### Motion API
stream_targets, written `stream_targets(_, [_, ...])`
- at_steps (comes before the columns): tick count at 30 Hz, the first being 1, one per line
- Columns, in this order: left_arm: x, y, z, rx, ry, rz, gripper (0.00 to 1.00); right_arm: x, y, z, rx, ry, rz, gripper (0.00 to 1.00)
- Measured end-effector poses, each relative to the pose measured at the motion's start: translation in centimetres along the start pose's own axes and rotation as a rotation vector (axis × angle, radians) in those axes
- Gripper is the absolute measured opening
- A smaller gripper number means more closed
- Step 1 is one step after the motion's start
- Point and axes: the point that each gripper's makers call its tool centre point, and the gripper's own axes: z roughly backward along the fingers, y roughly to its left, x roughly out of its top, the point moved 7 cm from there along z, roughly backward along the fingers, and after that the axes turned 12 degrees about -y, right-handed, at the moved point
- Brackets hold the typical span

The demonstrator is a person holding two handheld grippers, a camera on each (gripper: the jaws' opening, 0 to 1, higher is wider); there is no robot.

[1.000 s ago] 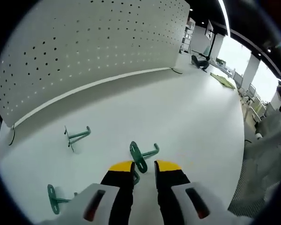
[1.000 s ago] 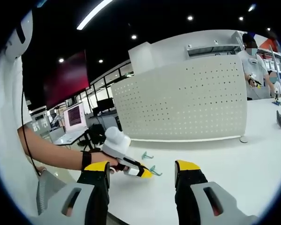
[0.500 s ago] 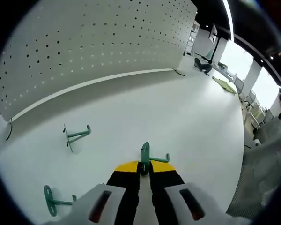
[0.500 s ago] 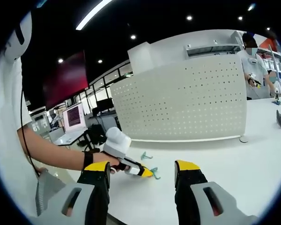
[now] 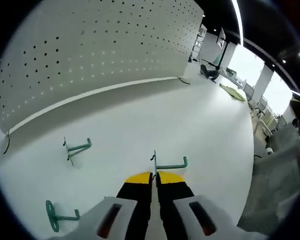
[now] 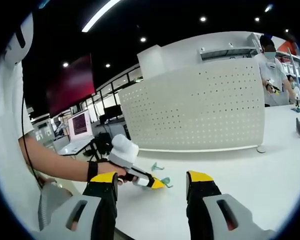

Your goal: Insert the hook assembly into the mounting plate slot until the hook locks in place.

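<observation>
Three green metal hooks lie in the left gripper view on a white table (image 5: 205, 125), and one of them, the held hook (image 5: 166, 164), sits right at the tips of the left gripper (image 5: 154, 176). That gripper's yellow-tipped black jaws are pressed nearly together with only a thin line between them, and they pinch the hook's flat base plate, which stands up edge-on as a thin vertical strip. From that strip a slim rod runs out sideways to the right and ends in a short upturned tip. Whether the held hook touches the table cannot be told. A second hook (image 5: 76, 148) lies on the table well off to the left, its thin base plate tilted and its rod pointing right with the same upturned end. A third hook (image 5: 58, 217) lies near the lower left, showing a rounded oblong plate with its rod reaching right. Behind them a white pegboard panel (image 5: 95, 55), dotted with rows of small holes, stands upright along the far side of the table, well apart from all three hooks. In the right gripper view the right gripper (image 6: 152, 181) hangs over the table with its jaws spread wide and nothing between them. Beyond it a person's hand (image 6: 106, 169) holds the left gripper (image 6: 156, 184), whose yellow tips meet the green hook just above the table, with the pegboard panel (image 6: 200, 110) standing farther back.
</observation>
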Motion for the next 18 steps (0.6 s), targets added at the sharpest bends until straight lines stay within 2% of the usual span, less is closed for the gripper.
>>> stream_targets(2, [0.1, -0.1, 0.2, -0.001, -0.008, -0.006, 0.04, 0.0, 0.1, -0.1, 0.006, -0.001, 0.002, 0.56])
stream_targets(4, [0.1, -0.4, 0.3, -0.029, -0.015, 0.013, 0.04, 0.1, 0.2, -0.2, 0.011, 0.0, 0.0, 0.56])
stream_targets(11, [0.8, -1.2, 1.9, -0.07, -0.079, 0.031, 0.04, 0.4, 0.4, -0.5, 0.033, -0.004, 0.006, 0.55])
stream_targets(15, [1.3, -1.5, 2.8, -0.064, -0.119, 0.024, 0.04, 0.7, 0.6, -0.7, 0.048, -0.006, 0.016, 0.55])
stream_targets(18, [1.5, -1.9, 3.3, -0.088, -0.133, 0.051, 0.04, 0.8, 0.7, -0.8, 0.056, -0.008, 0.017, 0.55])
